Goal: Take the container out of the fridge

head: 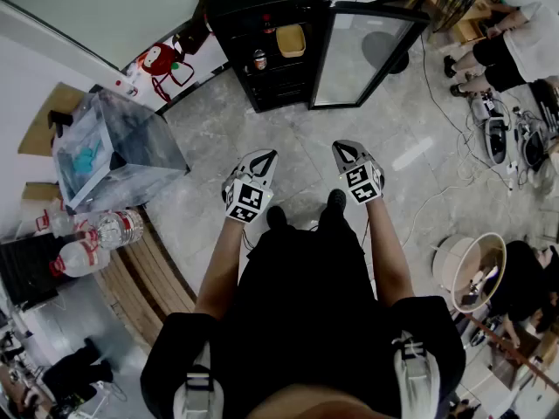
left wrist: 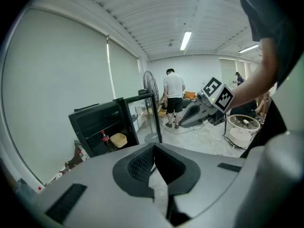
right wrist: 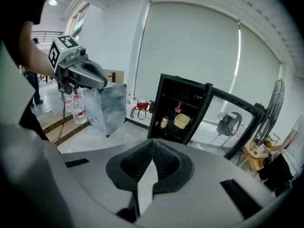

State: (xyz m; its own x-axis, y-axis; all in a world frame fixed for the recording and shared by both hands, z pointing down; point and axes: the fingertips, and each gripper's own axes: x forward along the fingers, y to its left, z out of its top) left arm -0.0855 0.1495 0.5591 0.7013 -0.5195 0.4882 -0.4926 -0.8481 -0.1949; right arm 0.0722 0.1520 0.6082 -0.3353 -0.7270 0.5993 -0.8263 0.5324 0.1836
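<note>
A black mini fridge (head: 271, 37) stands on the floor ahead with its glass door (head: 367, 55) swung open to the right. On a shelf inside sits a yellow container (head: 291, 40) (left wrist: 118, 139) (right wrist: 182, 121), with a can (head: 259, 59) (right wrist: 164, 122) and a red-capped bottle (right wrist: 178, 108) to its left. My left gripper (head: 269, 155) (left wrist: 153, 148) and right gripper (head: 337, 145) (right wrist: 152, 144) are held side by side at waist height, well short of the fridge. Both are shut with nothing in them.
A clear plastic bin (head: 113, 147) and water bottles (head: 96, 234) sit at the left beside a wooden platform. Cables and devices (head: 498, 138) lie on the floor at right, near a white bucket (head: 472, 269). A person (left wrist: 173, 96) stands beyond the fridge door, by a fan (left wrist: 148, 82).
</note>
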